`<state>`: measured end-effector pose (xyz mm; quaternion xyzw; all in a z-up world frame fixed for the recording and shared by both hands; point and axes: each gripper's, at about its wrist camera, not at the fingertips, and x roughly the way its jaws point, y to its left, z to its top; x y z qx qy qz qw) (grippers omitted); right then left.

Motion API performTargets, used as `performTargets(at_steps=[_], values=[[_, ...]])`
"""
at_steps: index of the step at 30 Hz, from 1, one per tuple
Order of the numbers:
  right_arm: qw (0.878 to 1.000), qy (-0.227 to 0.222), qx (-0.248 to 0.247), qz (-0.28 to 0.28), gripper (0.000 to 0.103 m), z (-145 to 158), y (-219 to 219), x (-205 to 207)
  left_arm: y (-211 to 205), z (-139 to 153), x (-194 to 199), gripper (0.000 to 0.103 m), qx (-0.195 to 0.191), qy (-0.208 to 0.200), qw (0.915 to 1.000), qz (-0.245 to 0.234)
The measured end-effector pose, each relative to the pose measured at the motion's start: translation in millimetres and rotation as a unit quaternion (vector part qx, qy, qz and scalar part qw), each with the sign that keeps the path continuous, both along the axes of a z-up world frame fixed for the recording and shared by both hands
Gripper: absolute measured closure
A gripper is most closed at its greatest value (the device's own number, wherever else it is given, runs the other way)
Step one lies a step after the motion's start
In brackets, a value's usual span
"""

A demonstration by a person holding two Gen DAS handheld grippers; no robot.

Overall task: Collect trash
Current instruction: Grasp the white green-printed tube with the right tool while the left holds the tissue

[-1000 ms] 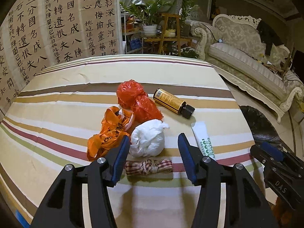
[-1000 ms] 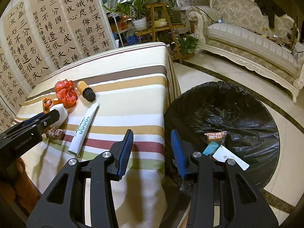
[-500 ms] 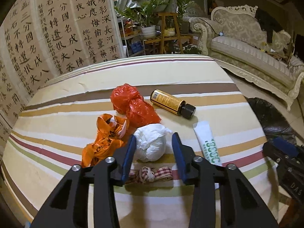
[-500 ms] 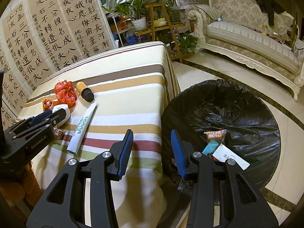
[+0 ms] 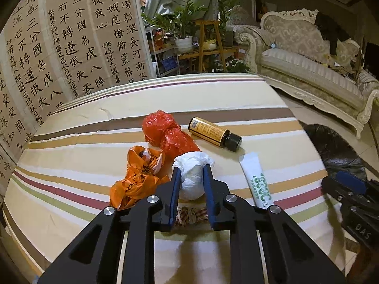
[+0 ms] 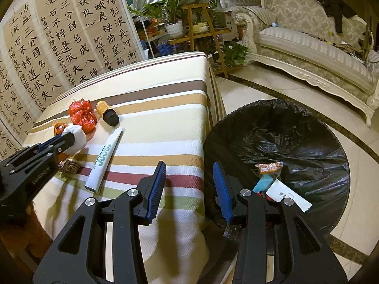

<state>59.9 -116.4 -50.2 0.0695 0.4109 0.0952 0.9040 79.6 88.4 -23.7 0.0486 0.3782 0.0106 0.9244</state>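
My left gripper [image 5: 191, 174] is shut on a white crumpled paper wad [image 5: 192, 177] on the striped table; the wad also shows in the right wrist view [image 6: 77, 139]. Around it lie an orange plastic bag [image 5: 139, 177], a red plastic bag [image 5: 165, 135], an amber bottle with a black cap [image 5: 214, 133], a white tube with green print [image 5: 257, 183] and a checked ribbon knot [image 5: 191, 214]. My right gripper [image 6: 189, 177] is open and empty, over the table's edge beside the black-lined trash bin [image 6: 296, 137].
The bin holds several wrappers [image 6: 274, 179] and stands on the tiled floor right of the table [image 6: 165, 108]. A calligraphy screen [image 5: 71, 42] stands behind the table. Plant stands [image 5: 208, 42] and a pale sofa [image 5: 308, 66] stand beyond.
My left gripper has moved forward and closed from wide open onto the white paper wad. My right gripper has stayed open in the same place.
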Motion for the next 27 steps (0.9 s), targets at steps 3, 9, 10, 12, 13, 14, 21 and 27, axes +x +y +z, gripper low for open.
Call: performTargets(at_steps=[3, 9, 10, 12, 13, 14, 21, 27], values=[[1.000, -0.002, -0.002, 0.003, 0.063, 2, 3, -1, 4, 6, -4, 0.082, -0.011, -0.003, 0.9999, 0.000], [1.000, -0.007, -0.007, 0.013, 0.063, 8, 11, -4, 14, 17, -14, 0.082, -0.022, -0.014, 0.9996, 0.006], [1.000, -0.008, -0.008, 0.014, 0.063, 8, 13, -5, 17, 18, -16, 0.082, -0.024, -0.016, 0.9995, 0.008], [1.000, -0.009, -0.011, 0.019, 0.063, 10, 19, -6, 21, 19, -19, 0.082, -0.027, -0.016, 0.9994, 0.011], [1.000, -0.010, -0.013, 0.022, 0.063, 11, 22, -7, 24, 20, -21, 0.082, -0.030, -0.017, 0.9993, 0.013], [1.000, -0.011, -0.014, 0.025, 0.063, 12, 25, -7, 27, 21, -23, 0.082, -0.033, -0.018, 0.9992, 0.016], [0.998, -0.012, -0.026, 0.047, 0.063, 17, 50, -7, 54, 22, -36, 0.082, -0.050, -0.016, 0.9979, 0.036], [0.997, -0.010, -0.034, 0.066, 0.063, 19, 73, -2, 80, 19, -45, 0.082, -0.056, -0.017, 0.9965, 0.060]])
